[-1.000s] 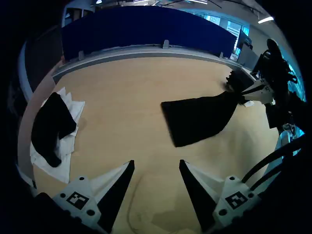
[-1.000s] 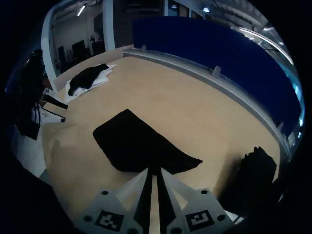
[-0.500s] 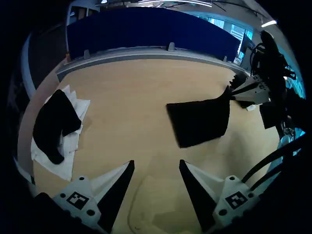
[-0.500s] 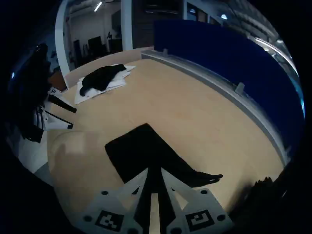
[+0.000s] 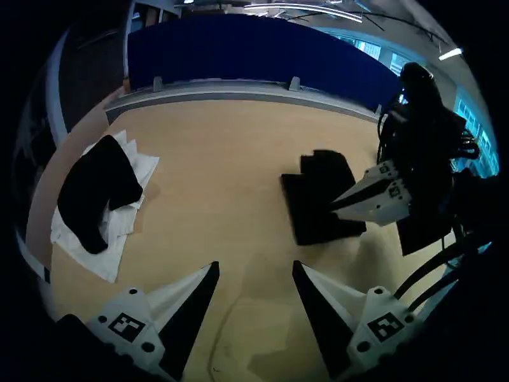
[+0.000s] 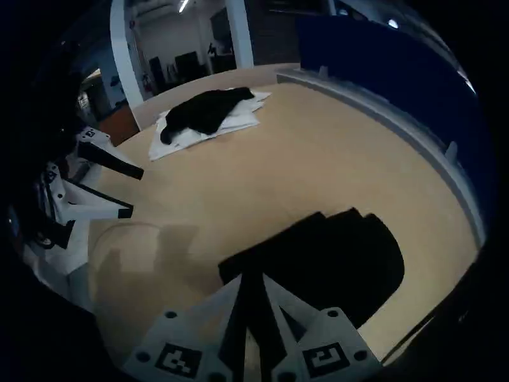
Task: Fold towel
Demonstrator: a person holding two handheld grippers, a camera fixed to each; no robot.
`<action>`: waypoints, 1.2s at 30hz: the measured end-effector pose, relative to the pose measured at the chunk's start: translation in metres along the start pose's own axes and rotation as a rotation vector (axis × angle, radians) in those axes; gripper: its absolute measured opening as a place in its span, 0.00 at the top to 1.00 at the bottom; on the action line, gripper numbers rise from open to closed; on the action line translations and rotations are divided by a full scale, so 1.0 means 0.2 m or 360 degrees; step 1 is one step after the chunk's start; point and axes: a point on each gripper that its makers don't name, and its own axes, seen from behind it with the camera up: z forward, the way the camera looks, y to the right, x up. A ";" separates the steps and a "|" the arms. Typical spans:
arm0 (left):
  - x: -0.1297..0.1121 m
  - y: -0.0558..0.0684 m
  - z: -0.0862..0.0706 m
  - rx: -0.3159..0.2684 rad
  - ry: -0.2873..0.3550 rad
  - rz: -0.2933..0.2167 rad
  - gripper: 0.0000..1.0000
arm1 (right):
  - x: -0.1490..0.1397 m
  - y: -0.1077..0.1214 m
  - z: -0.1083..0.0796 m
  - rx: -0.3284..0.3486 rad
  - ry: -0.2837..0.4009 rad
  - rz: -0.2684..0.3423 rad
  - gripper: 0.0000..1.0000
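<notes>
Dim, blue-tinted, edges fisheye-warped

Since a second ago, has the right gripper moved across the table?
Yes. In the left gripper view the right gripper has come closer to the towel pile, folding the black towel over itself.

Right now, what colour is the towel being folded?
Black towel; clearest in left gripper view.

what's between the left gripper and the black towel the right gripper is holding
Just bare tabletop between the left gripper and the black towel, as the left gripper view shows.
</notes>
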 end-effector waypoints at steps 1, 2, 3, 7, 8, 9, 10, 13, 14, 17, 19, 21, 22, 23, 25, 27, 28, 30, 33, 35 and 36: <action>0.00 0.00 0.00 0.0001 0.0000 -0.0004 0.15 | -0.03 -0.01 0.02 0.0011 -0.0017 0.0012 0.92; 0.00 0.00 0.00 0.0003 0.0000 -0.0008 0.15 | -0.05 -0.03 0.05 0.0022 -0.0034 0.0024 0.92; -0.01 0.00 0.00 0.0004 0.0001 -0.0011 0.15 | -0.08 -0.04 0.07 0.0032 -0.0050 0.0036 0.92; -0.01 0.01 0.00 0.0006 0.0002 -0.0016 0.15 | -0.10 -0.04 0.08 0.0035 -0.0055 0.0050 0.92; -0.01 0.01 0.00 0.0006 0.0002 -0.0016 0.15 | -0.10 -0.04 0.08 0.0036 -0.0051 0.0051 0.92; -0.01 0.01 0.00 0.0007 0.0001 -0.0017 0.15 | -0.10 -0.03 0.07 0.0036 -0.0046 0.0053 0.91; -0.01 0.01 0.00 0.0008 0.0000 -0.0016 0.15 | -0.10 -0.03 0.07 0.0037 -0.0045 0.0054 0.90; 0.00 0.01 0.00 0.0010 -0.0002 -0.0014 0.15 | -0.09 -0.03 0.05 0.0040 -0.0035 0.0055 0.83; 0.00 0.01 0.00 0.0010 -0.0002 -0.0013 0.15 | -0.09 -0.03 0.05 0.0042 -0.0029 0.0055 0.79; 0.00 0.02 0.00 0.0009 -0.0005 -0.0006 0.15 | -0.08 -0.03 0.03 0.0047 -0.0009 0.0055 0.50; -0.01 0.02 0.00 0.0009 -0.0006 -0.0003 0.15 | -0.08 -0.03 0.02 0.0045 0.0003 0.0054 0.37; -0.01 0.02 0.00 0.0010 -0.0006 -0.0002 0.15 | -0.08 -0.03 0.00 0.0038 0.0015 0.0053 0.31; -0.01 0.03 0.00 0.0011 -0.0006 -0.0005 0.15 | -0.08 -0.02 0.00 0.0030 0.0018 0.0052 0.28; -0.01 0.03 0.00 0.0011 -0.0006 -0.0007 0.15 | -0.08 -0.01 -0.01 0.0022 0.0022 0.0051 0.24; -0.02 0.03 -0.01 0.0010 -0.0006 -0.0010 0.15 | -0.08 0.00 -0.02 0.0004 0.0031 0.0052 0.18; -0.02 0.03 -0.01 0.0009 -0.0008 -0.0012 0.15 | -0.08 0.01 -0.02 -0.0013 0.0040 0.0056 0.13; -0.02 0.03 -0.01 0.0011 -0.0008 -0.0009 0.15 | -0.08 0.01 -0.03 -0.0020 0.0043 0.0060 0.12; -0.03 0.02 -0.01 0.0014 -0.0009 -0.0004 0.15 | -0.08 0.02 -0.04 -0.0034 0.0049 0.0068 0.09; -0.03 0.02 -0.02 0.0018 -0.0010 0.0001 0.15 | -0.08 0.04 -0.07 -0.0064 0.0062 0.0081 0.05; -0.02 0.01 -0.02 0.0019 -0.0010 0.0000 0.15 | -0.10 0.06 -0.09 -0.0095 0.0065 0.0090 0.05; -0.02 0.01 -0.02 0.0020 -0.0010 0.0000 0.15 | -0.11 0.07 -0.11 -0.0112 0.0065 0.0096 0.05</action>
